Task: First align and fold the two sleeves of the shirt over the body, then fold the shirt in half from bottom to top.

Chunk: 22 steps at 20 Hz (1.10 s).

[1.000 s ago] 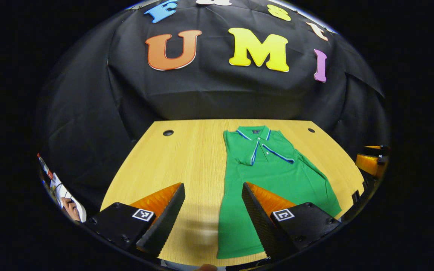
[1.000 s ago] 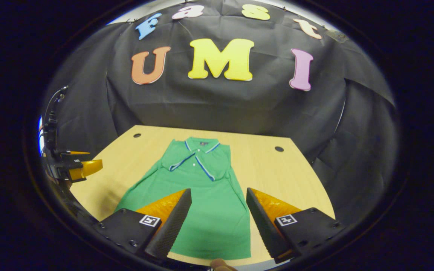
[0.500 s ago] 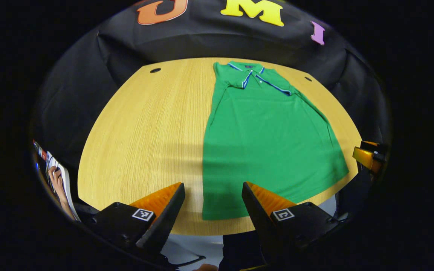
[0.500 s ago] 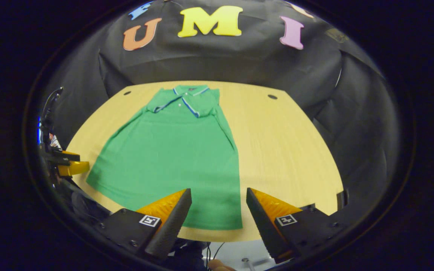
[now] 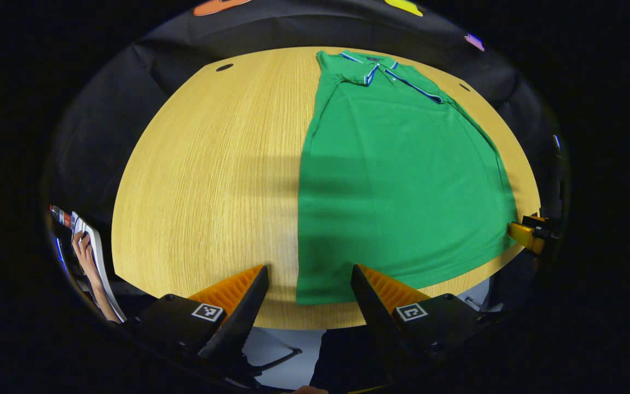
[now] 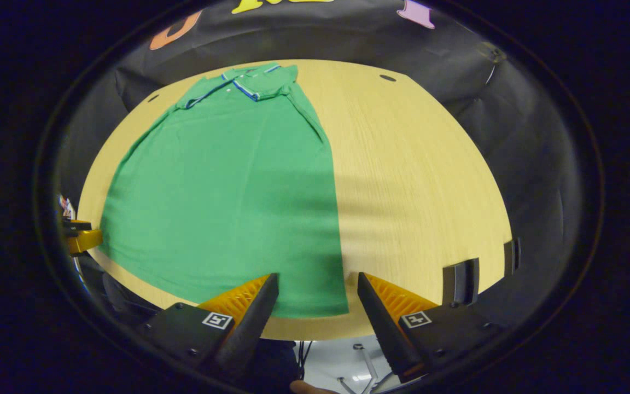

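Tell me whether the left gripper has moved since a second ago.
Yes. The left gripper has tipped downward and pulled toward the near edge of the table; the shirt lies lower in its view.

the shirt (image 5: 402, 180) is soft matt green cloth, smooth with faint creases, its collar (image 5: 372, 63) edged in woven stripe trim. the table (image 5: 205, 175) looks like pale wood or laminate with a fine straight grain and a low satin sheen. each gripper's fingers (image 6: 249, 320) have ridged, matt faces.

Other tool (image 5: 528, 235), perhaps mostly cut off at edge
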Available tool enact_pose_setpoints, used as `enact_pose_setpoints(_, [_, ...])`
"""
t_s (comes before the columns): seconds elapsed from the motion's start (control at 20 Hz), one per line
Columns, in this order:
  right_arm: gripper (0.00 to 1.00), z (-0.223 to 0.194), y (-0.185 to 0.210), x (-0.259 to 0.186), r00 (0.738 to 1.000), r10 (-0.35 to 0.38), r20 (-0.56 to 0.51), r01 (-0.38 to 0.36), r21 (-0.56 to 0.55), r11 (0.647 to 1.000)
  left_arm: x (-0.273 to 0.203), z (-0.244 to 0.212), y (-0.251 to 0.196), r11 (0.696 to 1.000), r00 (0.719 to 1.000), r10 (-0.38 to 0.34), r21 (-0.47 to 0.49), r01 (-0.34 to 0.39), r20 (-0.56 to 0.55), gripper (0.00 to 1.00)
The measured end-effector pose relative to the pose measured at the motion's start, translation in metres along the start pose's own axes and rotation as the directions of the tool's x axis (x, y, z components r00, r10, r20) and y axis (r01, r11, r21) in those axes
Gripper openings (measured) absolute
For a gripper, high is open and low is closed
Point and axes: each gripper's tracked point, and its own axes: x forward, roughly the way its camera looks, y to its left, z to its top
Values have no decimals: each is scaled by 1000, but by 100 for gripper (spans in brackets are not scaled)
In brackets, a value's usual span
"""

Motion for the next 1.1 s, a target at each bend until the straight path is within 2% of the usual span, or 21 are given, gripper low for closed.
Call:
enact_pose_setpoints(0.1, [91, -3, -3, 2, 1000, 1, -24, -1, -3, 1000, -6, -13, -4, 999, 998, -16, -39, 14, -56, 98])
enact_pose_setpoints(0.15, [94, -3, -3, 2, 999, 2, -38, -2, -5, 1000, -7, -17, -4, 998, 997, -16, -57, 12, -80, 98])
enact_pose_setpoints(0.25, [91, -3, -1, 3, 998, 15, -68, -15, 10, 1000, -11, -17, -4, 997, 997, -16, -77, 10, -78, 99])
enact_pose_setpoints(0.35, [93, -7, 2, 3, 992, 38, -120, -32, 53, 998, -11, -20, -4, 997, 996, -18, -78, 11, -83, 98])
enact_pose_setpoints(0.45, [90, -5, 1, 3, 987, 39, -153, -35, 27, 999, -9, -16, -4, 998, 993, -23, -55, 17, -113, 99])
enact_pose_setpoints(0.5, [84, -4, 3, 5, 985, 42, -167, -40, 15, 999, -10, -18, -6, 999, 990, -29, -46, 23, -137, 99])
enact_pose_setpoints(0.55, [82, -5, 4, 4, 981, 41, -188, -41, 4, 999, -11, -18, -4, 998, 986, -34, -50, 26, -162, 99])
enact_pose_setpoints(0.6, [80, -4, 4, 5, 978, 41, -203, -43, -2, 999, -11, -17, -3, 998, 983, -36, -53, 27, -182, 98])
enact_pose_setpoints(0.65, [83, -4, 3, 5, 975, 41, -221, -42, 1, 999, -11, -16, -4, 999, 980, -38, -43, 30, -195, 98])
enact_pose_setpoints(0.7, [80, -2, 3, 3, 971, 39, -236, -40, 0, 999, -10, -16, -7, 999, 979, -40, -28, 35, -200, 100])
enact_pose_setpoints(0.75, [77, -3, 3, 5, 968, 38, -249, -38, 4, 999, -9, -14, -7, 999, 979, -42, -4, 42, -201, 96])
enact_pose_setpoints(0.8, [65, -3, 3, 6, 965, 37, -258, -39, 0, 999, -9, -15, -9, 999, 978, -43, 8, 46, -205, 92])
enact_pose_setpoints(1.0, [63, -3, 5, 6, 956, 36, -292, -44, -22, 999, -9, -13, -13, 998, 973, -47, 32, 56, -224, 80])
enact_pose_setpoints(1.1, [49, 1, 5, 7, 956, 38, -291, -43, -10, 999, -9, -13, -14, 997, 974, -51, 51, 64, -220, 76])
